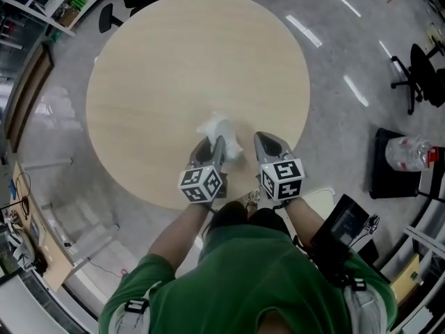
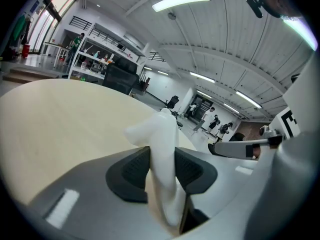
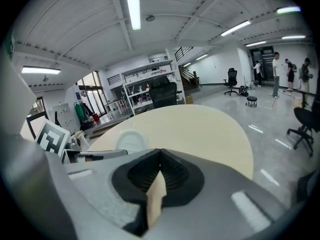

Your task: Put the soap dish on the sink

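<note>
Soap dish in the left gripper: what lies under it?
Only the bare round table shows beneath the white soap dish. The fingers of the left gripper clamp its lower part, hiding whether it touches the wood.

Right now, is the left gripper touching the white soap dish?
Touching. The left gripper view shows the left gripper with both dark pads pressed on the soap dish, which stands between them.

We can read no words or numbers; the marker cubes (image 1: 201, 184) carry only black-and-white square patterns.
</note>
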### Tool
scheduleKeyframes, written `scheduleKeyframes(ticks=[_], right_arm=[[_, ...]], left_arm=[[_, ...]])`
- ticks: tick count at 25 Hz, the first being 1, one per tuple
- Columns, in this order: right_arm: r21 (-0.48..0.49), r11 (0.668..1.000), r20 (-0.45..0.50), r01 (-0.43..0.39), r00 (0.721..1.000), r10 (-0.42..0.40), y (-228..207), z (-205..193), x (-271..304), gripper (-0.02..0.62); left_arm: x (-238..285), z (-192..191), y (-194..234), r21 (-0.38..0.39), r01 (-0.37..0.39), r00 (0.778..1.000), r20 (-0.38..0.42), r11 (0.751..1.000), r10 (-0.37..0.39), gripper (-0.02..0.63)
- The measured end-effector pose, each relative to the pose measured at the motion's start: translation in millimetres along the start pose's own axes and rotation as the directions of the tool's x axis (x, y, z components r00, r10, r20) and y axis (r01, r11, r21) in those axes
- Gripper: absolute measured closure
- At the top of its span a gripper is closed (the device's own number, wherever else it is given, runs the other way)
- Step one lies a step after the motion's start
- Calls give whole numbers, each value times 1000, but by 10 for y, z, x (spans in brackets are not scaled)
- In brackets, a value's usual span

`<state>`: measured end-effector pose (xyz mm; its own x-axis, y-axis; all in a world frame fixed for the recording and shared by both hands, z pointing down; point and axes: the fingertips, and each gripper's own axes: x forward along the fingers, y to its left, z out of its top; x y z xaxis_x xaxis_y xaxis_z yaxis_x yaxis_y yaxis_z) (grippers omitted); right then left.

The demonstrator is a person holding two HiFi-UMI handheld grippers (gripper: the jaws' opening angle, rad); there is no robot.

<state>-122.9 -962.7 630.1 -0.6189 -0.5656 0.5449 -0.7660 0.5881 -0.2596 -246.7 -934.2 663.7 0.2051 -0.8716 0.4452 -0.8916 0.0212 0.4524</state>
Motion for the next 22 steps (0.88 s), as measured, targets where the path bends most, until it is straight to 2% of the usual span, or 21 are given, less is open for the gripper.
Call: scheduleKeyframes(ticks=[9,18,22], right_arm=[[0,1000,-64,23,998,-23,-61,-131,242,594],[-11,1000,-96,11,995,-12,5,-155,398,594],[-13,1000,-106,6,994,-7,-5,-171,442,594]], left_arm=[[168,-174,228,-52,-7,998,-67,999,3,462],[207,-367,387,-134,-8,990,-143,991,-11,462],[233,-384,384,-124,0,987,-161,992,-20,460]])
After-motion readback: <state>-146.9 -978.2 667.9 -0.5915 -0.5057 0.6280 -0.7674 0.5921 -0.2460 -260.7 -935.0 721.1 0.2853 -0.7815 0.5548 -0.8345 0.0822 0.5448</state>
